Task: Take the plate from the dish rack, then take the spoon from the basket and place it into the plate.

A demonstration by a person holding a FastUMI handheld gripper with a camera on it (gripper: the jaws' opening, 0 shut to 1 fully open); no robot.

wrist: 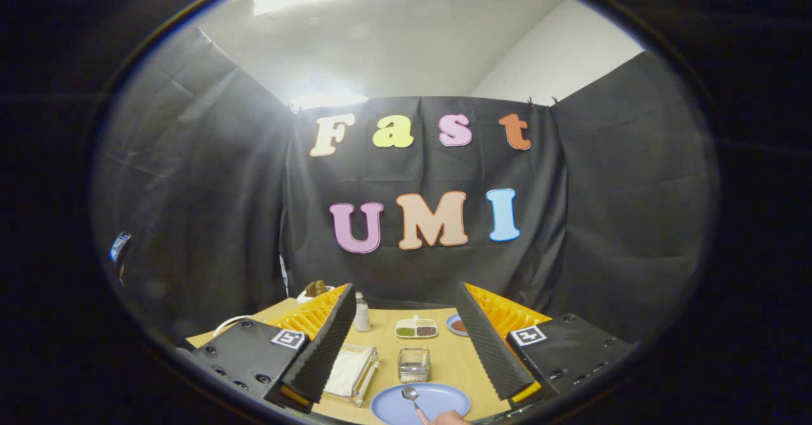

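Blue plate (pixel 438 405): round, plastic-looking; I judged it light, stiff.
Metal spoon (pixel 411 396): slim, slippery; I'd pinch its handle.
Tool (pixel 412 374): stood open, empty.

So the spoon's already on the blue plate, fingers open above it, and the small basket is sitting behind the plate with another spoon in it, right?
Not quite: in the gripper view the basket behind the blue plate looks empty, no second spoon. The rest stands: the spoon lies on the plate, and the gripper fingers are open above it.

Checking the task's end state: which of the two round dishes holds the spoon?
The large blue plate just ahead of the open tongs, holding the metal spoon; the small dish beyond holds brown food.
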